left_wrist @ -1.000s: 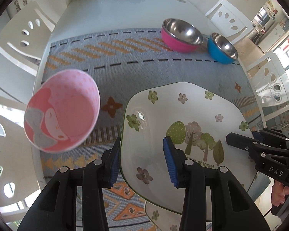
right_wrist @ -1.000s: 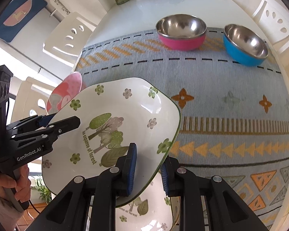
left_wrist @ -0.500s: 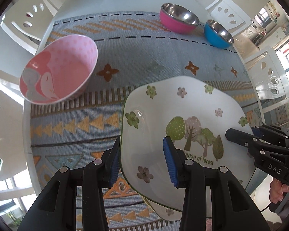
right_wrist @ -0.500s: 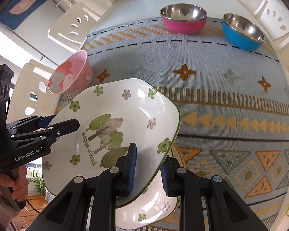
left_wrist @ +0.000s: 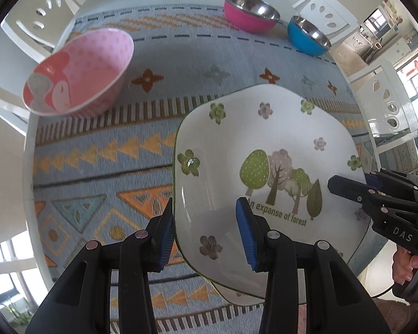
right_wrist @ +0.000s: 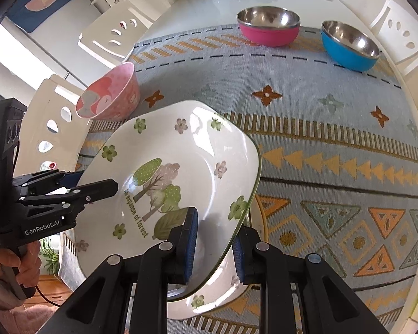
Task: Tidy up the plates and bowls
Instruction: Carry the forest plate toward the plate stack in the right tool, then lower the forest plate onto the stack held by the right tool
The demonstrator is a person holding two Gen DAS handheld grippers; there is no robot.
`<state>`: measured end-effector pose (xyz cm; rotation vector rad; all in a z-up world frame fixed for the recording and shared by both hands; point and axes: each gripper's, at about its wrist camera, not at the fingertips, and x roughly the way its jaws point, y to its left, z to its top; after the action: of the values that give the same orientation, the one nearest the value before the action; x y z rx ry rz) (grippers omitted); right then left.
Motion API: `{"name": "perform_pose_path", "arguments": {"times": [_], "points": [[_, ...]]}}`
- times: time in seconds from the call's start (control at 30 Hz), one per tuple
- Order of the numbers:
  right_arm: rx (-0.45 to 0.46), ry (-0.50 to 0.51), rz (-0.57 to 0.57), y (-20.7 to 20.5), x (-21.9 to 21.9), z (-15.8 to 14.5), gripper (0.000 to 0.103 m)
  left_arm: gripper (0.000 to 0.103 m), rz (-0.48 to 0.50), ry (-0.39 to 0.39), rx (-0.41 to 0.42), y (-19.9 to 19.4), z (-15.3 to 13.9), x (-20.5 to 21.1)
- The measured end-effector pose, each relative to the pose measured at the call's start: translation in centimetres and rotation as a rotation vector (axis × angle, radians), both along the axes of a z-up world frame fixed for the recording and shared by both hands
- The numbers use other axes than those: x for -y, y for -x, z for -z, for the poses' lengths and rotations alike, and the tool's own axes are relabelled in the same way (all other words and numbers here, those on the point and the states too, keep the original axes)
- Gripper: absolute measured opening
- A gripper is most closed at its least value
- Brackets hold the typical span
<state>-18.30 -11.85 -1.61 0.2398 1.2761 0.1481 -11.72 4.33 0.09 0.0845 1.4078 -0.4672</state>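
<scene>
While I hold: forest plate (left_wrist: 267, 150) lifted above the patterned mat (left_wrist: 103, 150)
Left gripper (left_wrist: 206, 231): jaws pinching its left rim
Right gripper (right_wrist: 214, 239): jaws pinching its right rim
Pink bowl (left_wrist: 80, 72): on mat, far left

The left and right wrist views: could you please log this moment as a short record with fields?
held item: white square ceramic plate with tree print, tilted above the table
left gripper: fingers clamped on plate's near edge
right gripper: fingers clamped on the opposite edge
beneath plate: second white flowered plate on the patterned blue woven table mat
pink cartoon bowl: upright on mat, left side
pink steel-lined bowl: far edge of mat
blue steel-lined bowl: beside it, apart
</scene>
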Motion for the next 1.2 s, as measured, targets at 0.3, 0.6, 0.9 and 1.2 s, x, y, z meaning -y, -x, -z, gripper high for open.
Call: {"name": "perform_pose_path", "arguments": {"times": [0.3, 0.6, 0.9, 1.2], "points": [[-0.021, 0.004, -0.01, 1.1, -0.4, 0.9, 0.022, 0.038, 0.062, -0.046, -0.008, 0.2, 0.8, 0.7], [-0.057, 0.005, -0.01, 1.4, -0.4, 1.2, 0.022, 0.038, 0.09, -0.046, -0.03, 0.4, 1.0, 0.7], [-0.092, -0.005, 0.005, 1.6, -0.4, 1.5, 0.022, 0.038, 0.122, -0.066, -0.044, 1.1, 1.3, 1.2], [-0.148, 0.002, 0.017, 1.6, -0.3, 2.7, 0.022, 0.037, 0.143, -0.082, -0.036, 1.2, 1.4, 1.4]]}}
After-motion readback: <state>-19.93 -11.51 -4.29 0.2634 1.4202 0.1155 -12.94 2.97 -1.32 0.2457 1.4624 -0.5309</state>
